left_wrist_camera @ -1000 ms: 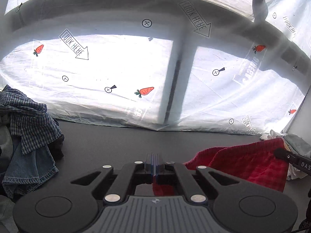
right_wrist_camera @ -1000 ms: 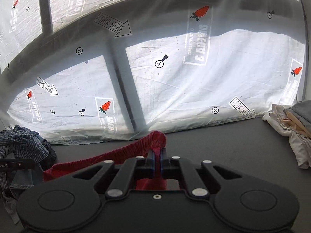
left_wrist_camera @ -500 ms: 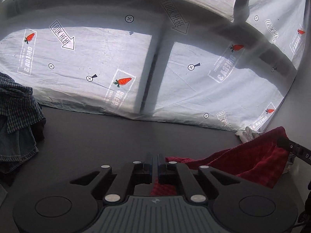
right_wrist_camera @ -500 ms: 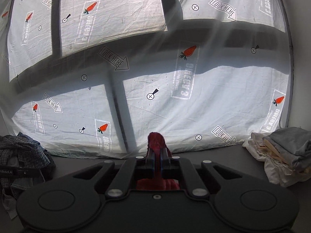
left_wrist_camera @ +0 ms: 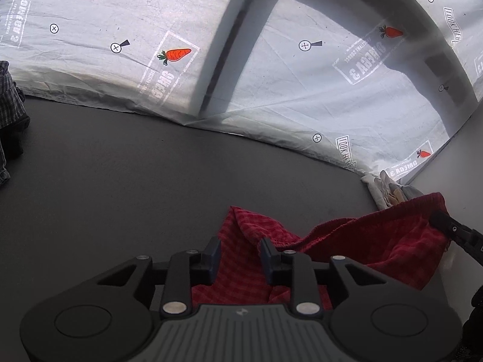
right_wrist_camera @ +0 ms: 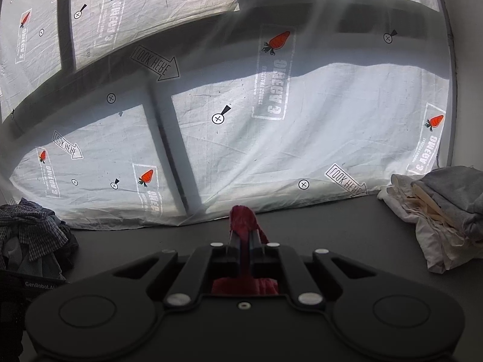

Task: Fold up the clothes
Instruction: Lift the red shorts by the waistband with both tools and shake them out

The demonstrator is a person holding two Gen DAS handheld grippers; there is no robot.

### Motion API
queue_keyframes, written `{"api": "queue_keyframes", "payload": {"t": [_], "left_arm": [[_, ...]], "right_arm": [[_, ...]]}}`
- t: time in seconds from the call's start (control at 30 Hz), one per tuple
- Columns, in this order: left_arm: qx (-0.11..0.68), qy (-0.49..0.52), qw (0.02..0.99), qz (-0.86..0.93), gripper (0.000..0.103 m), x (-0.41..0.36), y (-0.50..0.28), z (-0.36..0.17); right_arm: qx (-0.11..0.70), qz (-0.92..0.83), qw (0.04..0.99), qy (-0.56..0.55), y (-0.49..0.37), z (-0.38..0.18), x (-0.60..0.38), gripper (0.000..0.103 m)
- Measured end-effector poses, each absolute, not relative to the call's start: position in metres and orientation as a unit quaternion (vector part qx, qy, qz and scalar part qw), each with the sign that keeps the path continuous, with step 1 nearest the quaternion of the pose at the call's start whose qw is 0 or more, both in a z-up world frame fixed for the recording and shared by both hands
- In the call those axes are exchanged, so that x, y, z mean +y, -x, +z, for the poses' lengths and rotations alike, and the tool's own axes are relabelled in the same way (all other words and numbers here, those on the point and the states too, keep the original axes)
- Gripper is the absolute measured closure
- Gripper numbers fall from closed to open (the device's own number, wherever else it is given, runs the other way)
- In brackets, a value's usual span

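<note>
We have the red checked garment (left_wrist_camera: 377,241) unfolded, low over the counter (left_wrist_camera: 120,187). Our left hand-held gripper (left_wrist_camera: 238,255) has just been opening, cloth loose between. Our right hand-held gripper (right_wrist_camera: 245,236) clenches its edge. Beside it, an unfolded heap (right_wrist_camera: 33,235) waits.

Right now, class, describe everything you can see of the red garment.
The red garment is a soft checked cloth with a thicker ribbed edge. It sags between the two grippers: the right gripper pinches a bunched fold, while the left gripper, its jaws just opened, straddles a limp corner lying on the dark table.
</note>
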State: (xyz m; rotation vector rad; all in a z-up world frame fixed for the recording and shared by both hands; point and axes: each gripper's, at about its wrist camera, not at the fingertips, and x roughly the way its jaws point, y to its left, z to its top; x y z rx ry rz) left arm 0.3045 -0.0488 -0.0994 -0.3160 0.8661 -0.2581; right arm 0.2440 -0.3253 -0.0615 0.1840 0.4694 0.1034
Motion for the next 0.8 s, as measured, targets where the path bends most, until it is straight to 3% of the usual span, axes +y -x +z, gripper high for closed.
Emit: {"api": "queue_keyframes", "payload": {"t": [0.27, 0.53, 0.67, 0.7, 0.77, 0.8], "left_arm": [[0.483, 0.227, 0.833, -0.144, 0.068, -0.08, -0.38, -0.159], [0.537, 0.209, 0.806, -0.134, 0.054, -0.121, -0.419, -0.21], [0.554, 0.243, 0.785, -0.134, 0.053, -0.122, -0.428, -0.228], [0.556, 0.256, 0.779, -0.137, 0.055, -0.121, -0.429, -0.231], [0.545, 0.28, 0.776, -0.146, 0.086, -0.117, -0.43, -0.23], [0.536, 0.29, 0.779, -0.147, 0.094, -0.115, -0.429, -0.227]], "right_arm": [[0.277, 0.04, 0.953, -0.119, -0.303, -0.091, -0.353, 0.097], [0.312, -0.003, 0.94, -0.141, -0.331, -0.125, -0.38, 0.097], [0.321, -0.017, 0.935, -0.149, -0.335, -0.136, -0.387, 0.097], [0.323, -0.018, 0.934, -0.152, -0.336, -0.137, -0.388, 0.097], [0.323, -0.019, 0.934, -0.155, -0.334, -0.137, -0.389, 0.097], [0.321, -0.019, 0.934, -0.155, -0.333, -0.136, -0.389, 0.097]]}}
